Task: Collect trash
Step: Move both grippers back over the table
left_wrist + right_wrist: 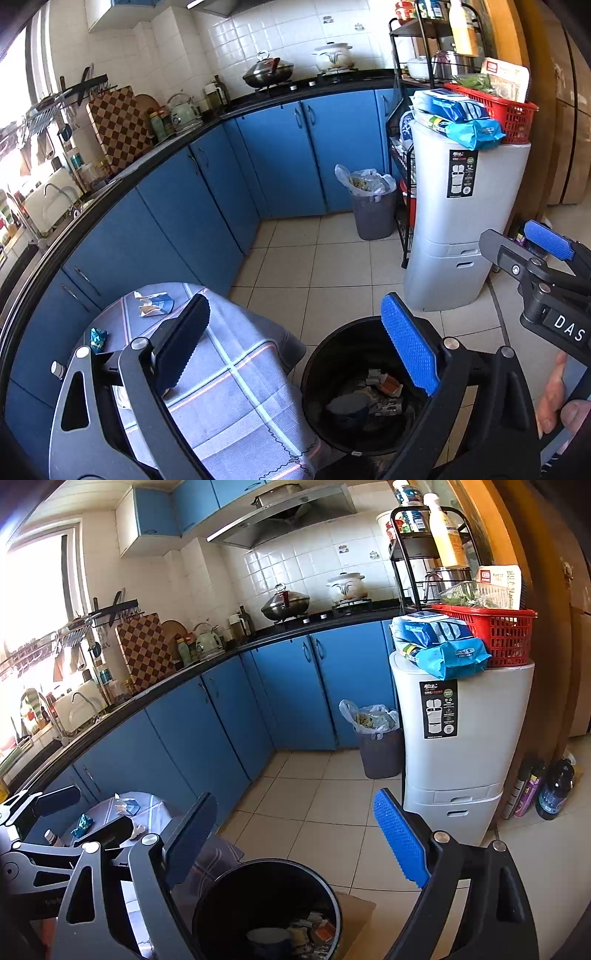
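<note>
A blue-cupboarded kitchen with a black counter (258, 96) is curving round a pale tiled floor, and in the foreground a small table under a grey checked cloth (229, 384) is standing just beside a black bin (314, 373).

The job is looking partly done. The black bin is already holding several pieces of crumpled rubbish (373, 398) at its bottom (wrappers and a greyish lump, as far as can be made out). Still waiting on the cloth are a torn white-and-blue wrapper (153, 302) near the table's far edge and a small teal wrapper (98, 338) by its left edge; something white is also lying near the table's near side, mostly hidden behind the gripper frame.

The left gripper (295, 347) is hanging with its jaws spread wide, straddling the gap between table edge and bin, with nothing between the pads. The right gripper (295, 845) is likewise gaping over the bin's rim, carrying nothing.

So what is remaining, by my reckoning, is fetching those last scraps from the table and dropping them into the bin.
</note>
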The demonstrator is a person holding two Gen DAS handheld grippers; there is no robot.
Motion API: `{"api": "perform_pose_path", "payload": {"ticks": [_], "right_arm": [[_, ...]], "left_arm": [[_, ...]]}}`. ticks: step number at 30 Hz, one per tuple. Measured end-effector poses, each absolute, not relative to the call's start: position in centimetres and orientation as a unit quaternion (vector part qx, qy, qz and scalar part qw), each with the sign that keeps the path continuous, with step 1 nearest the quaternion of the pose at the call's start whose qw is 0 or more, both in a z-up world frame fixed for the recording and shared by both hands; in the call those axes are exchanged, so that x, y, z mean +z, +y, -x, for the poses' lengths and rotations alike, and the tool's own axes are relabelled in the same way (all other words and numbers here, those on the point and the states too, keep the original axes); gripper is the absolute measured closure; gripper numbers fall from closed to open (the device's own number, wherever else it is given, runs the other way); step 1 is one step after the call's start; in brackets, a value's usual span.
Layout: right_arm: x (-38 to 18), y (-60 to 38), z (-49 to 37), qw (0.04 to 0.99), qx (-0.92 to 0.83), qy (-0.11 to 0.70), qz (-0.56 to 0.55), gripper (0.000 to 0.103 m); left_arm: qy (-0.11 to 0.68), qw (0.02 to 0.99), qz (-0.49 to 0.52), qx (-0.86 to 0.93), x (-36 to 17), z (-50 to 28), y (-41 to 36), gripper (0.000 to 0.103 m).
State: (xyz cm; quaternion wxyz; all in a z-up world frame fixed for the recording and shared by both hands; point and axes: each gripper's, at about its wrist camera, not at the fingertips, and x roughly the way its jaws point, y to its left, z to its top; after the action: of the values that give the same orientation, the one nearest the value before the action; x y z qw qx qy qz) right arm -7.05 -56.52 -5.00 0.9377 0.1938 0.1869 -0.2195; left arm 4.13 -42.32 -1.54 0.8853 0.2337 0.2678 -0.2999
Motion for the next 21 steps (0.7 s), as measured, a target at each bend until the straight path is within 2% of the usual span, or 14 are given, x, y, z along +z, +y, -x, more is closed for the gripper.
{"api": "perform_pose_path", "payload": {"ticks": [21], "right_arm": [[-2.5,-49.3,2.6,0.955,-0.164,0.2,-0.143,0.019]], "left_arm": [[0.272,0.913,-0.175,-0.248,0.1,-7.2,-32.8,0.01]]}}
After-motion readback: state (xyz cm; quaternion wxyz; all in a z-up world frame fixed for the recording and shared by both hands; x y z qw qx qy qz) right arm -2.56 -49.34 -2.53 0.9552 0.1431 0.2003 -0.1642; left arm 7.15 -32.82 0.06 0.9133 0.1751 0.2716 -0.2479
